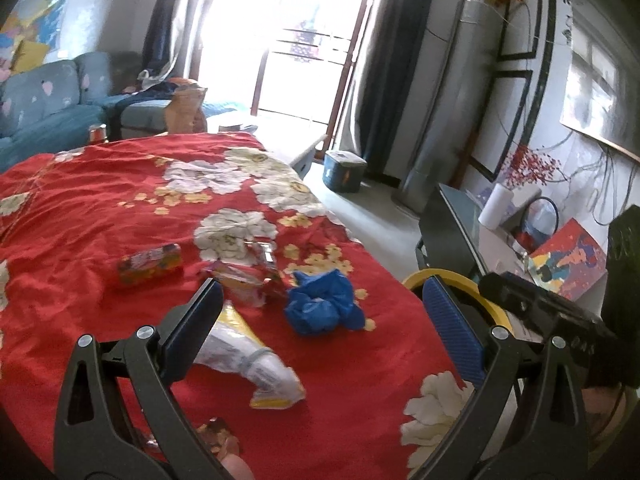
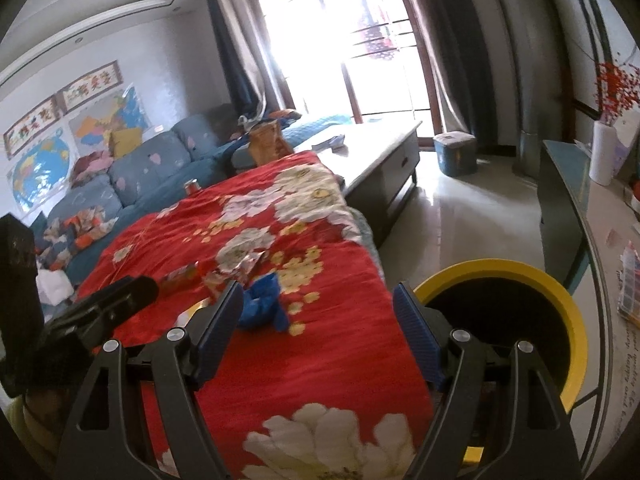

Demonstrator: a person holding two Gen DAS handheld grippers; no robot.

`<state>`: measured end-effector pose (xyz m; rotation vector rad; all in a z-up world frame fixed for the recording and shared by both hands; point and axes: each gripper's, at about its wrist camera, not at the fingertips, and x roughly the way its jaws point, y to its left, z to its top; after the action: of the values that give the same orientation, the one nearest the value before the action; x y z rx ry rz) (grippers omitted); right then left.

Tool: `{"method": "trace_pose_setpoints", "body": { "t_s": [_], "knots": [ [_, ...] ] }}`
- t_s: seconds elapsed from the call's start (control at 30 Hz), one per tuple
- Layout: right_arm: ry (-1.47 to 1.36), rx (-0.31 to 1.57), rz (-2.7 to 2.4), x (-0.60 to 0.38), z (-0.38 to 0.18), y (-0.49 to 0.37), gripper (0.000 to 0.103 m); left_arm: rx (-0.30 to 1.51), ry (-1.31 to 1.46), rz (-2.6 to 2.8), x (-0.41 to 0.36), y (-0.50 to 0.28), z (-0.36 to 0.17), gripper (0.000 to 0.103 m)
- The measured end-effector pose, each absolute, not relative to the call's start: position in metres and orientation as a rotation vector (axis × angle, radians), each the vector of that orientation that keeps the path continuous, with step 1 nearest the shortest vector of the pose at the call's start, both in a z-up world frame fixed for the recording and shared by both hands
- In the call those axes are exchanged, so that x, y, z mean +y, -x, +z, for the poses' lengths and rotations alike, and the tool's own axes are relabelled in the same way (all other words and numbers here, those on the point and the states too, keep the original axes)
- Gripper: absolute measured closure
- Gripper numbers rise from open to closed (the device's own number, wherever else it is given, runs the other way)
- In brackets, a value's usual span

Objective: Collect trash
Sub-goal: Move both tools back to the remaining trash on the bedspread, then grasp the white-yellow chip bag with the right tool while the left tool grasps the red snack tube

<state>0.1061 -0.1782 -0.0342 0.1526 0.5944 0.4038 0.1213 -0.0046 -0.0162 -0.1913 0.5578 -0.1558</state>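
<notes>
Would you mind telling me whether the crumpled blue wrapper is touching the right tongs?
Apart. The right wrist view shows the blue wrapper lying on the red cloth beyond the open right tongs, with nothing between the pads.

on the cloth (image 1: 100,208), crumpled glove (image 1: 324,304) at centre, box (image 1: 150,264) at nine o'clock, wrapper (image 1: 248,356) at six, bin (image 2: 500,320) off the edge at three

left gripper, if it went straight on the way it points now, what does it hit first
Probably the crumpled blue wrapper on the red floral cloth; the open left gripper frames it, though depth is unclear.
</notes>
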Motion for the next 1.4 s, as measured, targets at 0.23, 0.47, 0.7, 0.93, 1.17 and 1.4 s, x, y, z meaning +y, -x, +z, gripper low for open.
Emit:
{"method": "trace_pose_setpoints", "body": {
  "t_s": [0.23, 0.47, 0.7, 0.93, 1.17, 1.4],
  "knots": [
    [-0.124, 0.621, 0.464, -0.152, -0.038, -0.103, 0.029, 0.544, 0.237, -0.097, 0.027, -0.12, -0.014, 0.011],
    [-0.093, 0.653, 0.525, -0.124, -0.044, -0.097, 0.029, 0.539, 0.286, -0.027, 0.064, -0.121, -0.018, 0.011],
    [-0.056, 0.695, 0.585, -0.093, -0.053, -0.097, 0.029, 0.553, 0.307, 0.033, 0.096, -0.124, -0.029, 0.011],
    [-0.013, 0.738, 0.623, -0.068, -0.064, -0.103, 0.029, 0.603, 0.298, 0.081, 0.127, -0.14, -0.044, 0.011],
    [0.019, 0.783, 0.654, -0.047, -0.076, -0.114, 0.029, 0.709, 0.143, 0.032, 0.137, -0.176, -0.056, 0.011],
    [0.07, 0.832, 0.688, -0.026, -0.09, -0.125, 0.03, 0.803, 0.042, -0.057, 0.135, -0.208, -0.074, 0.011]
  ]
}}
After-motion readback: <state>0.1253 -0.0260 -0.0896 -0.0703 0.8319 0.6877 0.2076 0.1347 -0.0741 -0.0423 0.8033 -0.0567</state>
